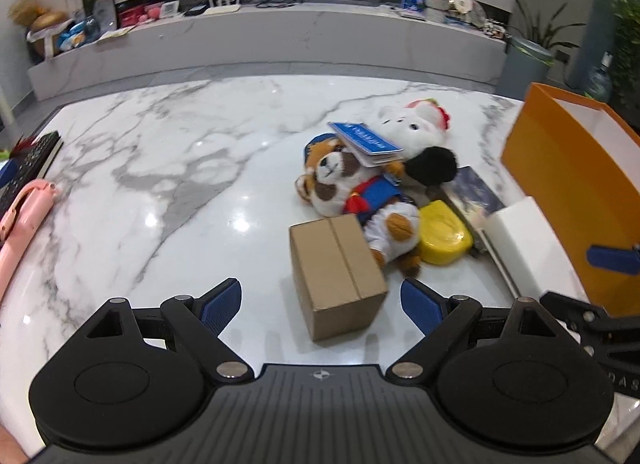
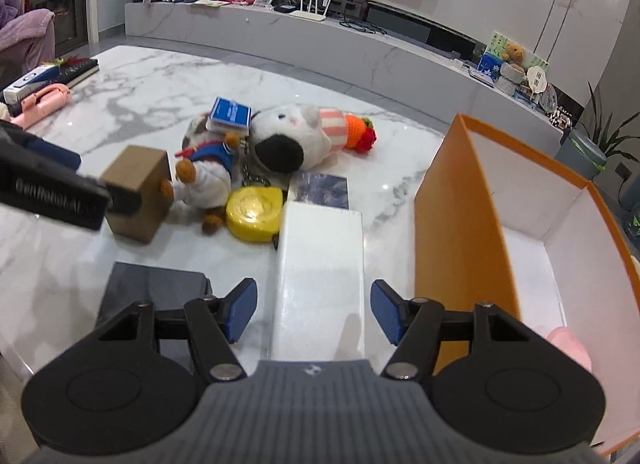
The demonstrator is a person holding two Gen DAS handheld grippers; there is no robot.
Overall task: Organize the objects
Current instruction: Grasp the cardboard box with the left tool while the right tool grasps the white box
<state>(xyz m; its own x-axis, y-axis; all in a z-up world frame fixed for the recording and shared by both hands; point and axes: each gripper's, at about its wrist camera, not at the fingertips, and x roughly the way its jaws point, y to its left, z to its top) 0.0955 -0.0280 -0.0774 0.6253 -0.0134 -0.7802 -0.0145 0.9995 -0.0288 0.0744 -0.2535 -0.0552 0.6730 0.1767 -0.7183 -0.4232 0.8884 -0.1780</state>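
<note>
The left gripper [image 1: 321,300] hangs over a marble table [image 1: 160,184], its blue-padded fingers [image 1: 224,300] spread wide and gripping nothing; a brown cardboard box [image 1: 338,272] stands on the tabletop in the gap ahead of them, nearer the right-hand pad. At the table's far left edge lie a pink handled object [image 1: 24,216] and a black remote control [image 1: 30,164]. Just past the box, a fox plush in a blue jacket [image 1: 352,192] lies on its back, one foot touching the box, with a small blue booklet [image 1: 366,142] resting on its head. A white cat plush [image 1: 416,132] with a black round patch lies against it. Beside the fox's legs sits a yellow tape measure [image 1: 442,232], and behind that a dark photo card [image 1: 474,188] lies flat. A white rectangular box [image 1: 516,232] rests next to the tall orange box [image 1: 568,184] at the right edge.

The right gripper [image 2: 314,314] is likewise held wide apart and empty, its pads flanking the near end of the white rectangular box [image 2: 320,260] without visibly touching it. To its left lies a dark grey flat case [image 2: 156,288]; to its right the orange box [image 2: 452,224] stands open, white inside, something pink [image 2: 568,344] in its near corner.
</note>
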